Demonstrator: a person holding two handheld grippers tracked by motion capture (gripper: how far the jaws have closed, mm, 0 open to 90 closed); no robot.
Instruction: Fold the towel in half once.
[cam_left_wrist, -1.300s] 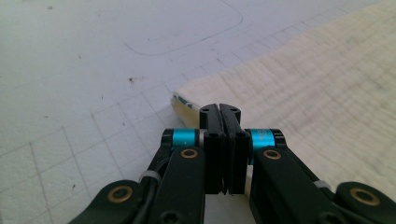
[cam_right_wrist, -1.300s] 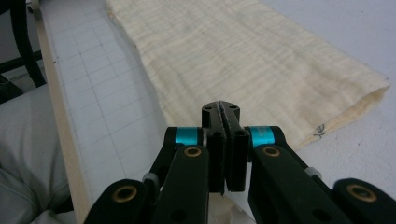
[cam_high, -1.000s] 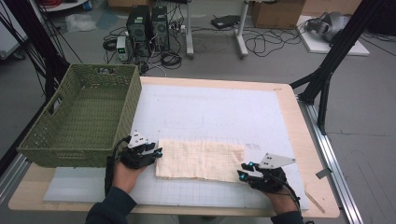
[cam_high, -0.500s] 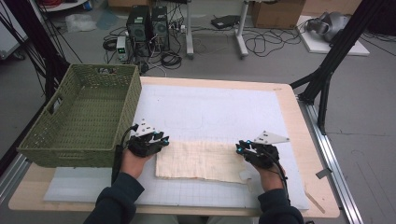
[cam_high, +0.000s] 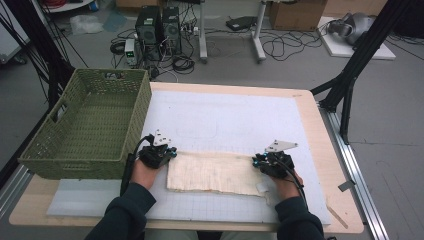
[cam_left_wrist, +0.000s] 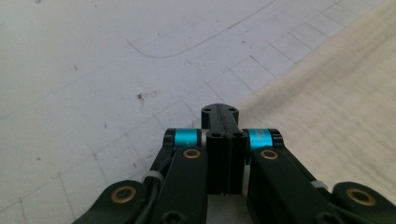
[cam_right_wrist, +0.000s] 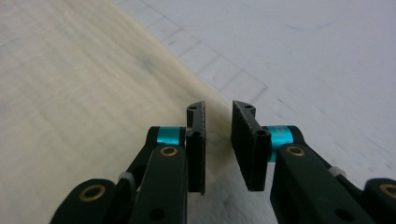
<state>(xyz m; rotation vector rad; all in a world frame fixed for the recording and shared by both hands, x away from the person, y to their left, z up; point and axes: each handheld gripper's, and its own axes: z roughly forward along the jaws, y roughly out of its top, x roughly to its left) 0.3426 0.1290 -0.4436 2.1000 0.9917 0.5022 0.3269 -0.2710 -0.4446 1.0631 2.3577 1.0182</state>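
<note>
High view: left gripper, jaws pressed together, sits at the upper left corner of the cream cloth; whether fabric is pinched is unclear. Right gripper, jaws narrowly apart after closing, straddles the cloth's upper right edge. Cloth lies lower centre on the white mat; green basket at left.

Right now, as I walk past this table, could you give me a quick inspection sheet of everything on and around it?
Surface: wooden table under a white gridded mat, with faint marks.
Job's things: beige cloth lying flat on the mat; green wicker basket at the table's left end.
Clutter: nothing seen on the mat.
Grippers: left gripper has its jaws closed together at the cloth's left edge; whether cloth is pinched cannot be told. Right gripper has a gap between its jaws over the cloth's right edge.
Cables: a black cable trails from the left gripper; loose cables on the floor.
Surroundings: computer towers, cardboard box.
</note>
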